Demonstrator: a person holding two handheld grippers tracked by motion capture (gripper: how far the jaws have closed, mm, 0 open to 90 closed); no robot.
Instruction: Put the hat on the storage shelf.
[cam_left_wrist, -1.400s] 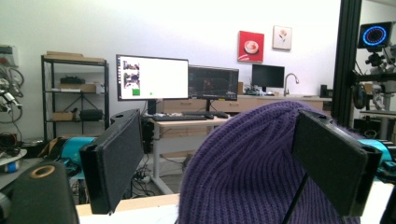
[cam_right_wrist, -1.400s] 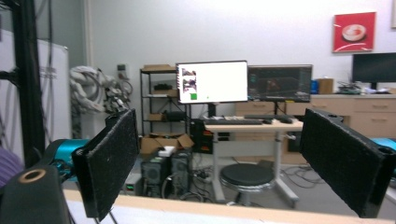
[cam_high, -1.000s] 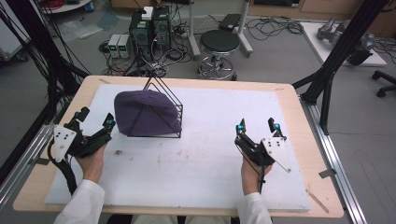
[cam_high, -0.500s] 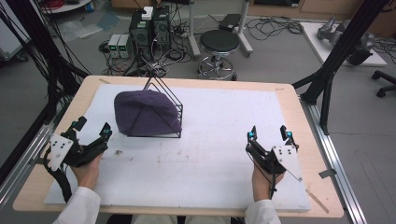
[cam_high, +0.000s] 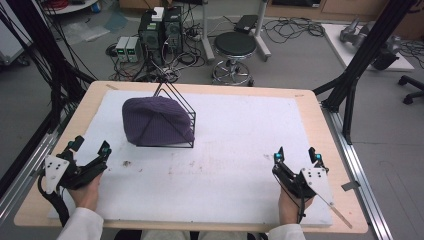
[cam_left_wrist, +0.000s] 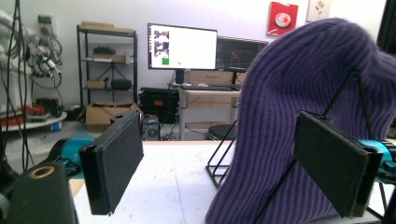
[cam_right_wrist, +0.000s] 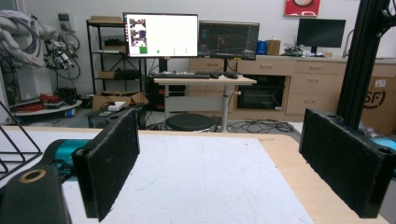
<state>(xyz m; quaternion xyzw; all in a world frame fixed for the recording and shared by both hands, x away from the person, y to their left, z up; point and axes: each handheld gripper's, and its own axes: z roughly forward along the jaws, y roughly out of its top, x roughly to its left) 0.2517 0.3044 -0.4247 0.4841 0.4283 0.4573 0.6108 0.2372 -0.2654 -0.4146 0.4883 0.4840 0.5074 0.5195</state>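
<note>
A purple knitted hat (cam_high: 155, 121) is draped over a black wire stand (cam_high: 181, 114) on the white mat (cam_high: 235, 130), left of centre. My left gripper (cam_high: 90, 146) rests near the mat's front left corner, open, with nothing between its pads; in the left gripper view the purple hat (cam_left_wrist: 299, 116) and the wire stand (cam_left_wrist: 219, 161) lie ahead, to the right of my left gripper (cam_left_wrist: 229, 168). My right gripper (cam_high: 296, 155) stands open at the front right with nothing in it; the right gripper view has the bare mat (cam_right_wrist: 205, 177) ahead of my right gripper (cam_right_wrist: 224, 165).
The mat lies on a wooden table (cam_high: 320, 120) with black frame posts (cam_high: 360, 65) at both sides. A round stool (cam_high: 235, 47) and computer boxes (cam_high: 160, 32) stand on the floor behind the table. A metal strip (cam_high: 340, 212) lies near the front right corner.
Both grippers have drawn back toward the front edge of the table and outward, the left away from the hat. Both stay open.
</note>
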